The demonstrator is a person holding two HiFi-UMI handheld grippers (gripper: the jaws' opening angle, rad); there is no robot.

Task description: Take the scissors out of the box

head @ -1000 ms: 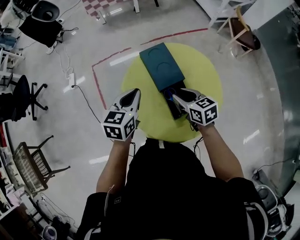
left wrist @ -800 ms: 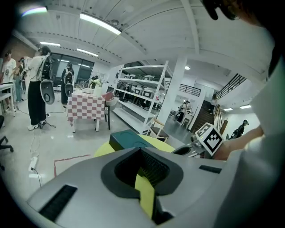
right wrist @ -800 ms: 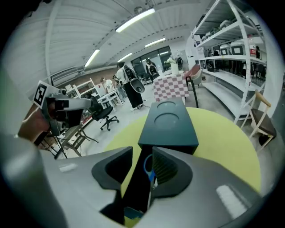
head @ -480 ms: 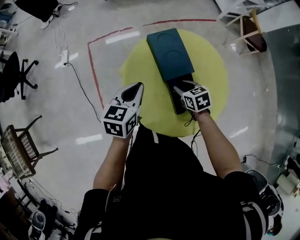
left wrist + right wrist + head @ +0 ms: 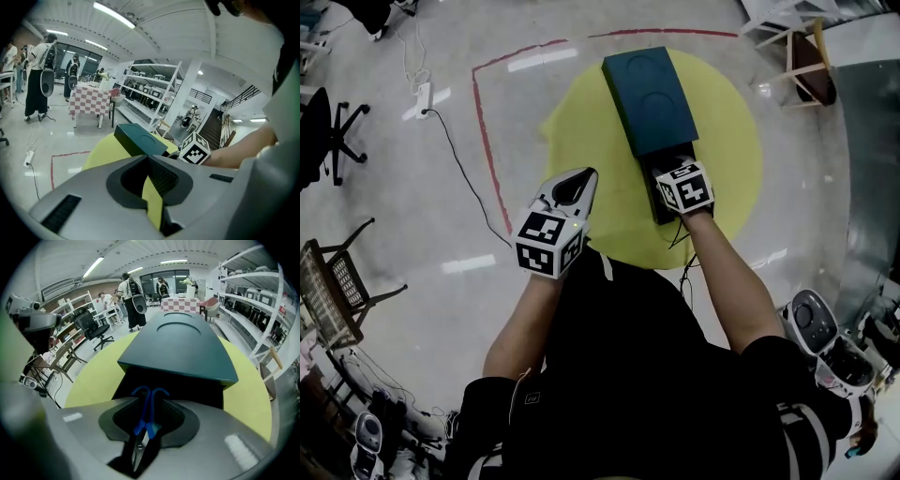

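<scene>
A dark teal box (image 5: pixel 647 98) lies on the round yellow table (image 5: pixel 591 141), its black inner tray (image 5: pixel 661 208) pulled out toward me. In the right gripper view, scissors (image 5: pixel 142 423) with blue handles lie in that tray, handles toward the box (image 5: pixel 183 350). My right gripper (image 5: pixel 149 416) points steeply down into the tray (image 5: pixel 126 380). Its jaws are closing with the scissors between them, and I see no pad pressing. In the head view its marker cube covers the right gripper (image 5: pixel 670 176). My left gripper (image 5: pixel 579 178) is shut and empty over the table's left edge, its tips (image 5: pixel 147 159) together.
A red tape line (image 5: pixel 483 141) marks the floor left of the table. Office chairs (image 5: pixel 333 131) and cables stand at the left, and a wooden chair (image 5: pixel 806 66) at the upper right. People stand far off in the left gripper view (image 5: pixel 40 79) by a checkered table (image 5: pixel 89 101).
My right gripper has sunk and tipped down into the open tray. The left gripper has lowered a little beside the table. The head view has shifted, so the table sits higher in the picture.
</scene>
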